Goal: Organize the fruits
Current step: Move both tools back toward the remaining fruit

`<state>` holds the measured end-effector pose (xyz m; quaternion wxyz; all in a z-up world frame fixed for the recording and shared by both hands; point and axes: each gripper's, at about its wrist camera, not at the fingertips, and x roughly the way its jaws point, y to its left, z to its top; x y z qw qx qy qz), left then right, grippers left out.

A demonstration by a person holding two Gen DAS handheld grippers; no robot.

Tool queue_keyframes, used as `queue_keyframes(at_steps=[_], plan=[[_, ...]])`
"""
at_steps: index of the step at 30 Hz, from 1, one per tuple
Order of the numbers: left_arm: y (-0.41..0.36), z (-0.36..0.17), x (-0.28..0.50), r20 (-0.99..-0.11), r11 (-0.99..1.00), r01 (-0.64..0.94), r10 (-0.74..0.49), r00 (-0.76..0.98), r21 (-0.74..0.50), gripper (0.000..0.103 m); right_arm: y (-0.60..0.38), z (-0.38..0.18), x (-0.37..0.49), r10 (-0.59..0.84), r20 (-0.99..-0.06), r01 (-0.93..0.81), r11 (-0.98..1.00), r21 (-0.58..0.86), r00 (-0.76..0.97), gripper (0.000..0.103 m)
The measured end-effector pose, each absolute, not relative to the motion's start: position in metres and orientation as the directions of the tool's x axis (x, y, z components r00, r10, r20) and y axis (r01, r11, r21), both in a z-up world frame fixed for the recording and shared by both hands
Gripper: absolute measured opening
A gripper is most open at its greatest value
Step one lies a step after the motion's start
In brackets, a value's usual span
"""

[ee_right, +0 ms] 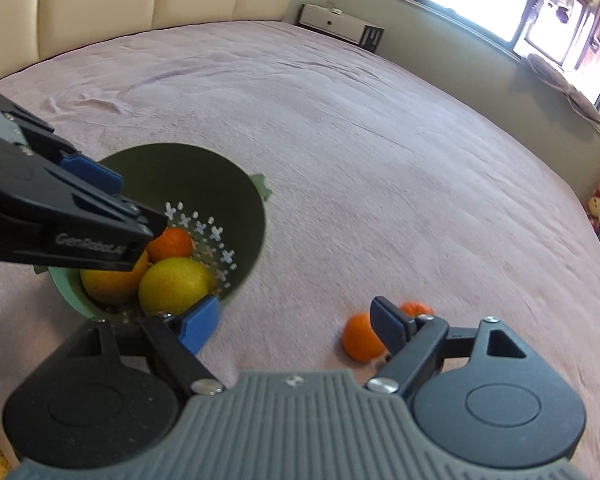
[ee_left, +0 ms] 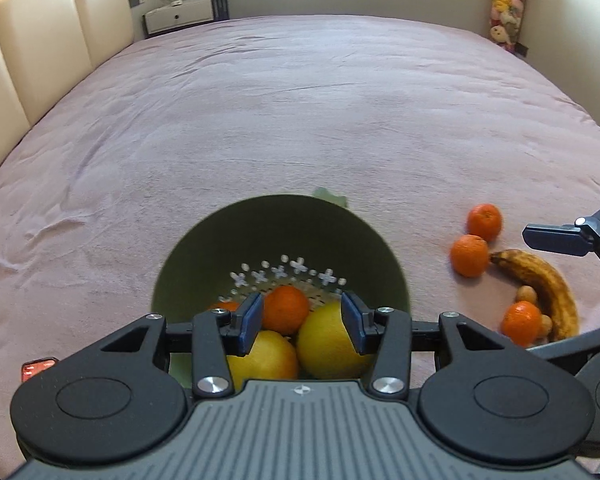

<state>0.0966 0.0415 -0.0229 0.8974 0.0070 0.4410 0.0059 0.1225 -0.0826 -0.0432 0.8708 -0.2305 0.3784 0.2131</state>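
On the bed: a pink bedspread (ee_left: 300, 120) carries everything; the green colander (ee_left: 204, 248) near its front edge serves as the landmark.
Colander: a deep green bowl with star-shaped drain holes, standing upright on the bedspread.
Done, inside the colander: two large yellow citrus fruits (ee_left: 332, 340) lie side by side at the near wall; a mandarin (ee_left: 286, 309) rests behind them, and a sliver of another orange fruit (ee_left: 225, 306) shows to its left.
Left, right of the colander: a spotted, overripe banana (ee_left: 540, 284) lies on the bedspread, well apart from the bowl.
Left, beside the banana: two loose mandarins (ee_left: 469, 255) sit at its far tip, a third mandarin (ee_left: 522, 322) by its near end, with a few small tan fruits (ee_left: 527, 294), perhaps longans, against it.
Left gripper (ee_left: 302, 322): about half open above the colander's fruit, pads not pressing anything, empty.
Right gripper (ee_right: 296, 326): spread wide and empty, hanging between the colander and the loose mandarins.
Progress: roughly half, judging by the count; the banana cluster has yet to go in.
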Motion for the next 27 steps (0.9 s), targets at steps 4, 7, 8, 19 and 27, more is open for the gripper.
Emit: queue_keyframes(at_steps=[4,7,8,19,27], plan=[[0.029,-0.021,0.089,-0.789,0.999,0.038,-0.047,0.613,-0.031,0.053,-0.106,-0.041,0.111,0.169,-0.766,-0.508,0.830,-0.229,0.620,0.080],[0.018,-0.020,0.082,-0.780,0.995,0.076,-0.098,0.618,-0.064,0.053,-0.124,-0.039,0.102,0.145,-0.770,-0.476,0.850,-0.225,0.621,0.080],[0.014,-0.019,0.080,-0.777,0.993,0.088,-0.113,0.619,-0.075,0.053,-0.131,-0.039,0.099,0.136,-0.772,-0.463,0.858,-0.221,0.621,0.080],[-0.018,-0.027,0.066,-0.753,0.966,0.179,-0.257,0.606,-0.185,0.054,-0.197,-0.045,0.083,0.082,-0.804,-0.266,0.959,-0.097,0.589,0.080],[-0.032,-0.041,0.063,-0.760,0.950,0.212,-0.310,0.572,-0.228,0.054,-0.235,-0.058,0.083,0.068,-0.827,-0.129,0.992,-0.006,0.558,0.077]])
